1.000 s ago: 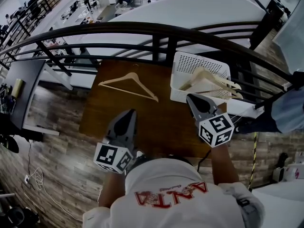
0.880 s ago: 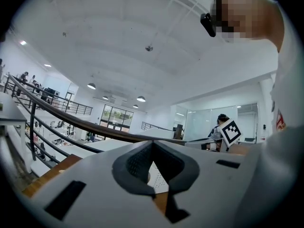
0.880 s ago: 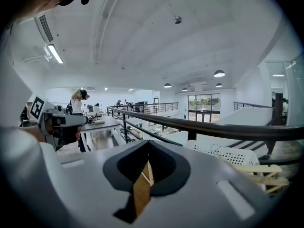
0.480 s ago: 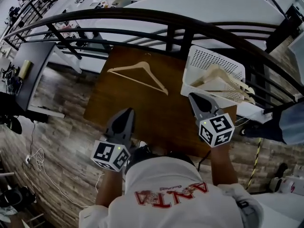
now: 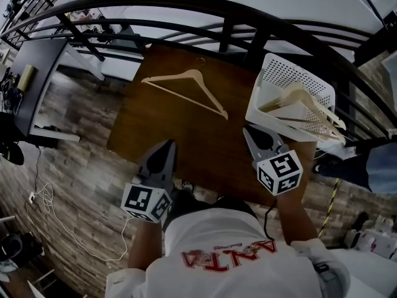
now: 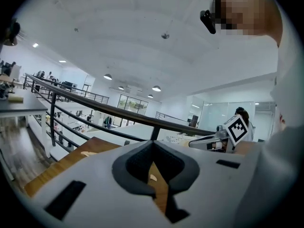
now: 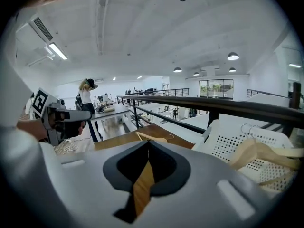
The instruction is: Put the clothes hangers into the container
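A person stands at a brown wooden worktop (image 5: 186,135) with a two-jaw tool in each hand, both pointed forward across the wood. The left hand-held gripper (image 5: 167,146) has its jaws pressed together with nothing between them, its marker cube (image 5: 146,202) close to the person's body. The right hand-held gripper (image 5: 248,132) is likewise pressed together and empty, carrying its own marker cube (image 5: 280,172) behind the jaws. One pale wooden clothes hanger (image 5: 195,74) lies flat on the worktop well ahead of the left hand-held gripper and ahead and to the left of the right one, touched by neither tool. The white perforated container (image 5: 285,73) sits just beyond and to the right of the right hand-held gripper's tip, at the worktop's far right corner. Several more wooden hangers (image 5: 302,95) rest inside it, their ends leaning over its rim on the side away from the hand-held grippers. A dark metal railing (image 5: 155,2) curves past the far edge of the worktop, beyond both tools, with an open office floor visible below it.
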Demonstrator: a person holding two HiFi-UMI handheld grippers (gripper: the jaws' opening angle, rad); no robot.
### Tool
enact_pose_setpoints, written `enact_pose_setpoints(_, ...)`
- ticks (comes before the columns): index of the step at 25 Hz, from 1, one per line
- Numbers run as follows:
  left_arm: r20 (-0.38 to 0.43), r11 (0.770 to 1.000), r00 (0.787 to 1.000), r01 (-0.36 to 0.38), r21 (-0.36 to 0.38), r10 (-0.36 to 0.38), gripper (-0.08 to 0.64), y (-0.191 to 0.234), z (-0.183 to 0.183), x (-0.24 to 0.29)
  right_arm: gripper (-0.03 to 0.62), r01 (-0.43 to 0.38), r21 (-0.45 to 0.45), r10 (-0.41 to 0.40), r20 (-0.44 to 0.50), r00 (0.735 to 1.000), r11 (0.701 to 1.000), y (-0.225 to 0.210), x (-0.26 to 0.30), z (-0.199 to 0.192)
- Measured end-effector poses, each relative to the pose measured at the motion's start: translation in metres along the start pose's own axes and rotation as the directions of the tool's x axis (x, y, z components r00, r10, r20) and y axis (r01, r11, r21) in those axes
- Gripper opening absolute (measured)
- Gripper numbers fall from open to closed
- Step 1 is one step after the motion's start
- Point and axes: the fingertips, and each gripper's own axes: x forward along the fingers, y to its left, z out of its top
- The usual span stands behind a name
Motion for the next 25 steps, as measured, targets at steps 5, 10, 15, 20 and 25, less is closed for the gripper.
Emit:
enact_pose_setpoints(5,0.006,0.998,0.998,0.059,-0.020,-0.059,0.008,0.057,0.019,0.010,0.007,0.053,0.016,-0.052,-0.069,0.996,0.998,0.018,0.060,0.018)
enact_pose_setpoints(10,-0.041,0.994,0.994,0.104,-0.032,-0.105,0.009,0.112,0.017,0.025,0.027,0.085,0.009,-0.084,-0.126,0.988,0.996,0.016,0.138,0.033)
enact_pose_setpoints(15,-0.059,0.990,0.990,0.127,-0.059,-0.130,0.008,0.133,0.015,0.042,0.128,0.119,-0.009,-0.119,-0.208,0.971,0.993,-0.008,0.197,0.025)
enact_pose_setpoints(20,-0.077,0.988,0.989,0.122,-0.093,-0.129,0.009,0.160,0.012,0.054,0.173,0.132,-0.044,-0.139,-0.337,0.931,0.990,-0.037,0.265,-0.008)
enact_pose_setpoints(25,-0.109,0.985,0.987,0.104,-0.136,-0.119,0.008,0.178,-0.005,0.061,0.216,0.119,-0.043,-0.125,-0.465,0.876,0.992,-0.067,0.320,-0.048)
